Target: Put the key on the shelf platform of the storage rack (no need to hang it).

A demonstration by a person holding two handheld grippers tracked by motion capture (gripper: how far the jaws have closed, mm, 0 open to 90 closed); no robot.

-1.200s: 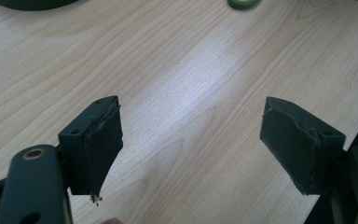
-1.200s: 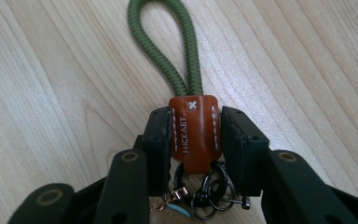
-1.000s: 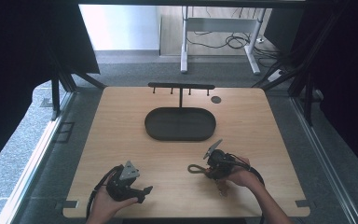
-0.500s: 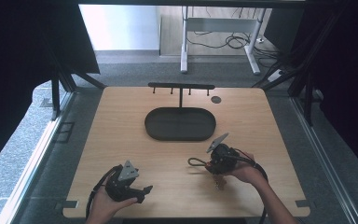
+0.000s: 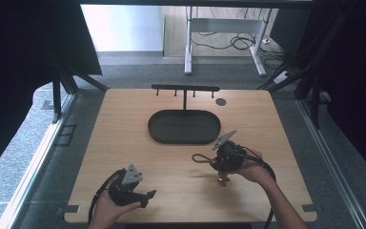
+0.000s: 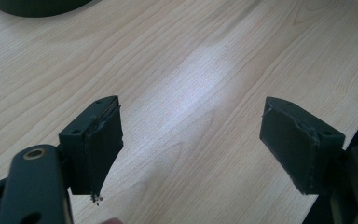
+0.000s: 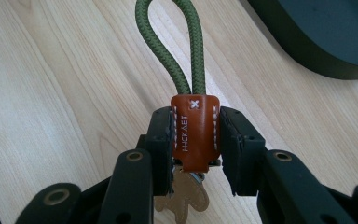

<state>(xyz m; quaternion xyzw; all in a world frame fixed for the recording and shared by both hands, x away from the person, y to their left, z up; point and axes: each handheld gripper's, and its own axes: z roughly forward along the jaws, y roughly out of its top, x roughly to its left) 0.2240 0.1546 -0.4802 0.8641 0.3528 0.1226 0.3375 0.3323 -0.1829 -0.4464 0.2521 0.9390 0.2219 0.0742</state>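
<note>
Progress, view by view. High view: right gripper (image 5: 218,161) is raised a little above the wooden table (image 5: 124,143), near its right front, and carries a keychain (image 5: 201,158) whose green cord loop points left toward the table's middle. A small tan pendant (image 5: 223,180) hangs below the gripper. Behind it lies a dark oval tray (image 5: 184,126), with nothing in it, and beyond that stands a black hook rack (image 5: 185,88) with bare pegs. Left gripper (image 5: 143,196) rests near the front edge, well apart from the keychain.

Left gripper view: left gripper (image 6: 191,144) has its jaws spread wide over bare wood, with nothing between them; a corner of the tray (image 6: 32,5) shows at top left.

Right gripper view: right gripper (image 7: 196,140) is clamped on the keychain's brown leather tab (image 7: 195,133), the green cord loop (image 7: 170,42) projecting forward and the pendant (image 7: 182,198) dangling beneath.

Judgement: pick-up appears complete; delivery is left. The loop is free and leads, which would suit hanging on a rack peg, though the tray is the nearer destination; which is intended cannot be told.
</note>
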